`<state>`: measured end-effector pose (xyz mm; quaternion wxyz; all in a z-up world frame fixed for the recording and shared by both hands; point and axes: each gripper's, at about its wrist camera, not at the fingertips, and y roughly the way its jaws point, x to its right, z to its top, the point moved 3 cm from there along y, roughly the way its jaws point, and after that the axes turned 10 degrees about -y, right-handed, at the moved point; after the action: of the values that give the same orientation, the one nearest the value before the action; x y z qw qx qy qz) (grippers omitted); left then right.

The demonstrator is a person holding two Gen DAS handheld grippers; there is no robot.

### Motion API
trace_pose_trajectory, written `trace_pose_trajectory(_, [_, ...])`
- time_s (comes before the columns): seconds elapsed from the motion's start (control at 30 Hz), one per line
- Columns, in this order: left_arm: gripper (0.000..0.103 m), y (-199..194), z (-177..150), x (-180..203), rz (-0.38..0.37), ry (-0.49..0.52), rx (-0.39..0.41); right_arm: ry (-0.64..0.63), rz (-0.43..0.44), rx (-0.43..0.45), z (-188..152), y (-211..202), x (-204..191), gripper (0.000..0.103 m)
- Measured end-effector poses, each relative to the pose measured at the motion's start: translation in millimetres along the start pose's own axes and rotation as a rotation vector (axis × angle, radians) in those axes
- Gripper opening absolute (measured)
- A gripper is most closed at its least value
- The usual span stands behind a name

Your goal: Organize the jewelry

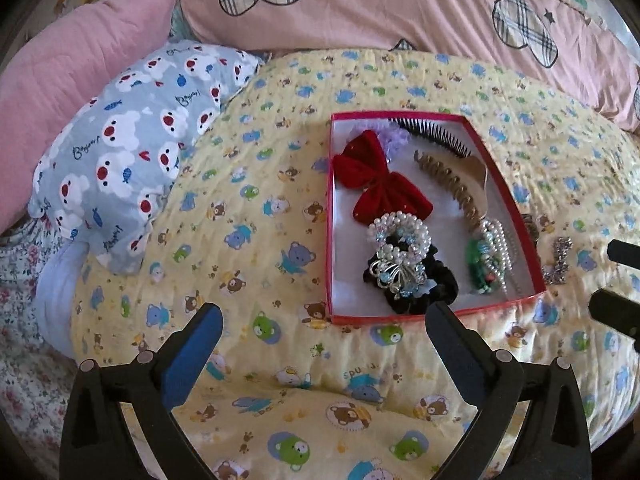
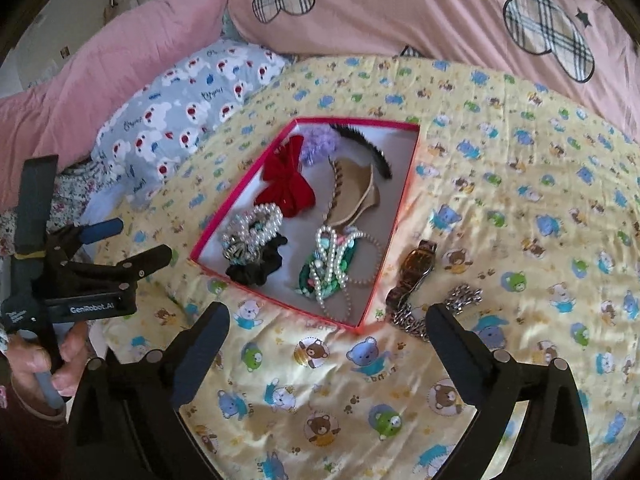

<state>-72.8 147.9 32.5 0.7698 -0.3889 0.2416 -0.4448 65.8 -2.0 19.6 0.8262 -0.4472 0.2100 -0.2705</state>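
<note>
Yellow bear-print quilt [image 2: 500,208], pink pillows [image 1: 360,4] behind; wall perhaps cream.

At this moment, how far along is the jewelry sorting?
Mostly done: the red bow, pearl pieces and scrunchie lie inside the red box. Nothing in hand; left gripper and right gripper are open. Left: watch and silver chain on the quilt.

Red-rimmed box [image 2: 404,208] on quilt holding bows, pearls, scrunchies, watch [image 2: 414,270] and chain [image 2: 432,312] just outside
</note>
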Motion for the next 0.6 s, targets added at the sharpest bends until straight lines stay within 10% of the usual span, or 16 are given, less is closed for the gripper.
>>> trace_pose_trajectory(0.6, [0.102,23,3,1,0.007,-0.006,-0.025,0.012,0.006,-0.061,-2,35,1,0.099])
